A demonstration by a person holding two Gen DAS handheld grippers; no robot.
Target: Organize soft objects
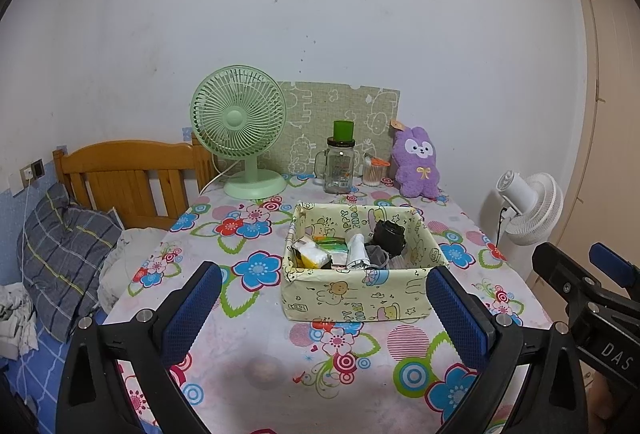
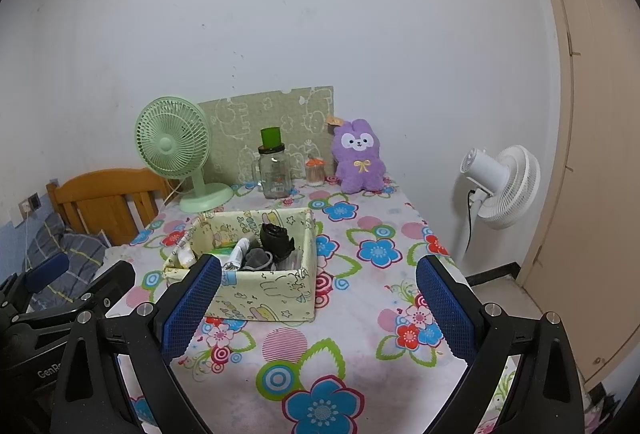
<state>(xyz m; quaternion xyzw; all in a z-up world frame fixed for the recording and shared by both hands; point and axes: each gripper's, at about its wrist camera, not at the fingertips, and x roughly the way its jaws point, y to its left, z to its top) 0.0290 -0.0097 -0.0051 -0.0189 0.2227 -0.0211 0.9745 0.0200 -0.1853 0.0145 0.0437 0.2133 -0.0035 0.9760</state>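
Observation:
A pale yellow cartoon-print fabric box [image 1: 352, 294] [image 2: 272, 294] stands mid-table on the floral tablecloth [image 1: 248, 354]. Inside lie a black rolled item [image 1: 388, 236] [image 2: 276, 236], a grey soft item [image 1: 376, 258], a white tube [image 1: 357, 254] and small packets [image 1: 312, 254]. A purple plush rabbit [image 1: 418, 161] [image 2: 360, 155] sits upright at the table's back right. My left gripper [image 1: 324, 298] is open and empty, just in front of the box. My right gripper [image 2: 318, 298] is open and empty, to the box's right front; it also shows in the left wrist view [image 1: 576, 274].
At the back stand a green desk fan [image 1: 240, 129], a glass jar mug with green lid [image 1: 340, 165], a cotton-swab jar [image 1: 374, 171] and a green patterned board [image 1: 340, 113]. A wooden headboard [image 1: 128, 177] and pillow [image 1: 64, 254] are left; a white floor fan [image 2: 500, 185] is right.

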